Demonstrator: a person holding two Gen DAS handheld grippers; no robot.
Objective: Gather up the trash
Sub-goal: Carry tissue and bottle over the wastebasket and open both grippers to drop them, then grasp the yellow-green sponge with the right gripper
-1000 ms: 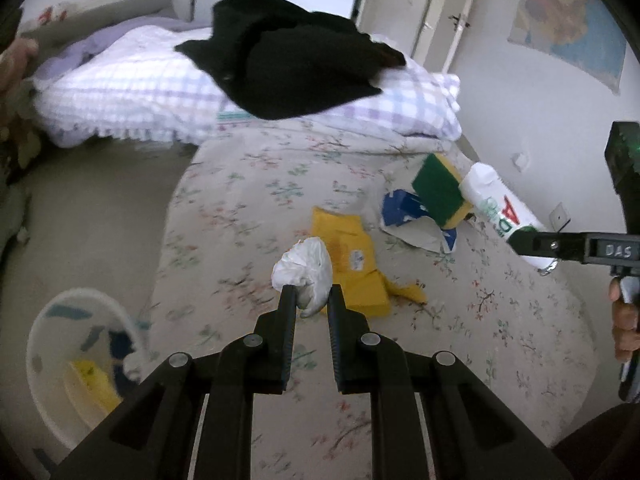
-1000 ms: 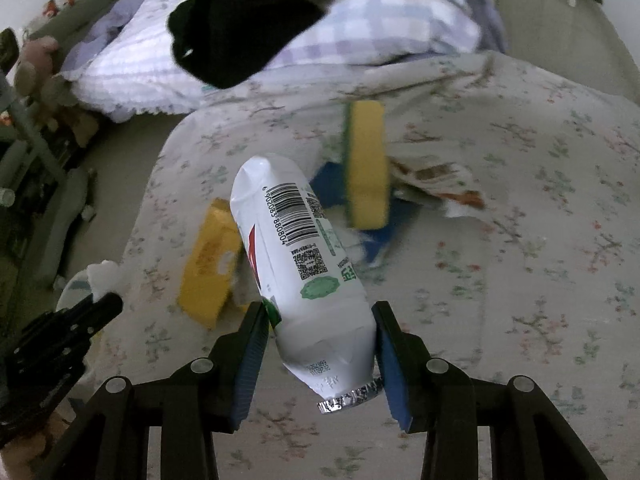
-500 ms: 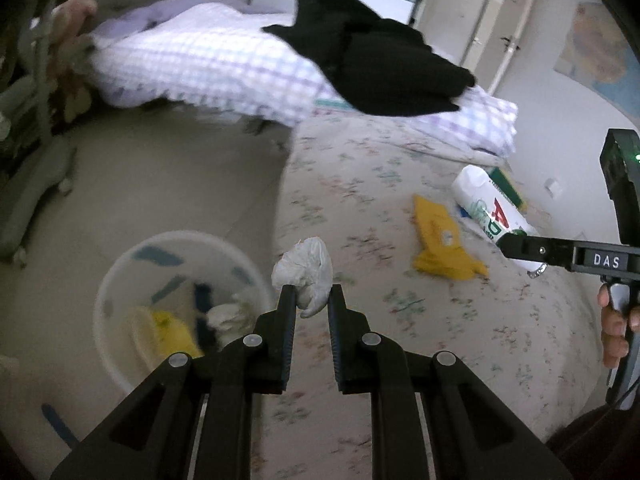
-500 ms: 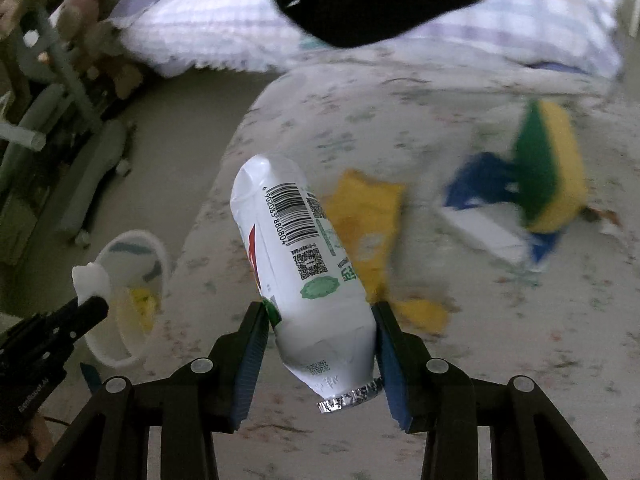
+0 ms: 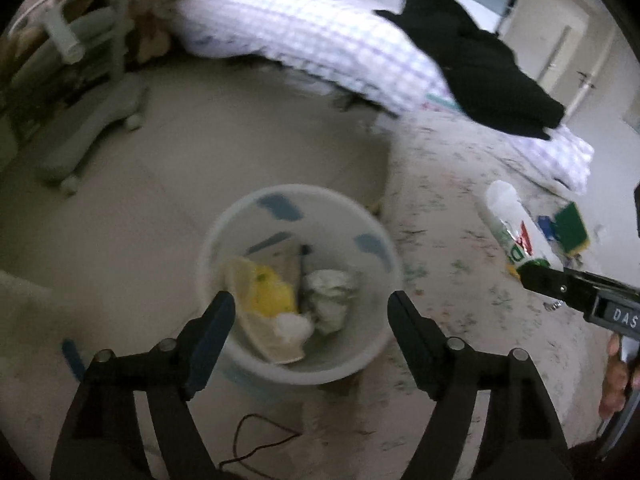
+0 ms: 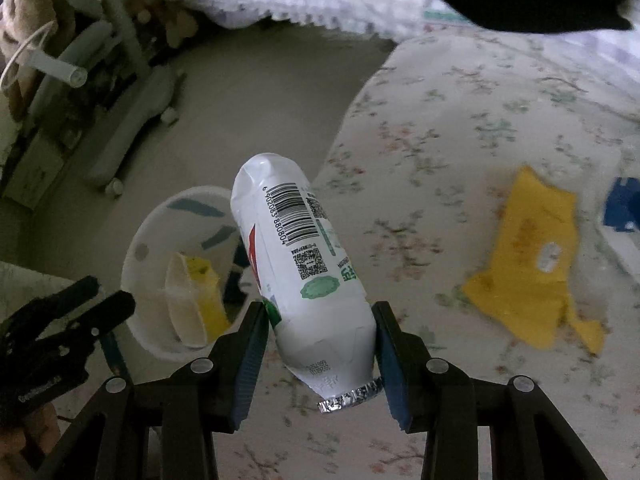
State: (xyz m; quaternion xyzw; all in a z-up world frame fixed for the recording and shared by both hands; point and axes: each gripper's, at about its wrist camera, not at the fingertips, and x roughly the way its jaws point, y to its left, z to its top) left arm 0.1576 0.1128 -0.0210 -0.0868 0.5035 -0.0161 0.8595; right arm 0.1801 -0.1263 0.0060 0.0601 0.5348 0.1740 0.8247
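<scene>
Your left tongs (image 5: 310,320) hang spread wide and hold nothing, directly above the white wastebasket (image 5: 372,248) that stands on the beige floor (image 5: 160,184) right beside the bed. Inside the basket lie a white crumpled wad (image 5: 294,326), a larger crumpled paper ball (image 5: 330,294), a yellow wrapper (image 5: 270,294) and some flat cardboard. Your right tongs (image 6: 320,346) are clenched on a white plastic bottle (image 6: 298,264), gripped near its foil-sealed mouth, with its base tilted up and away, above the edge of the floral bedspread (image 6: 460,128). On that bedspread lies a torn yellow packet (image 6: 532,264), with a blue scrap (image 6: 622,210) just beyond it and a green-and-yellow sponge (image 5: 572,228) farther back. At the head of the bed a checked lilac quilt (image 5: 320,36) is heaped up, with a black garment (image 5: 484,76) draped over it. To the left, a grey wheeled frame (image 6: 128,92) stands on the floor. A thin dark cable (image 5: 260,436) loops on the floor below the basket.
</scene>
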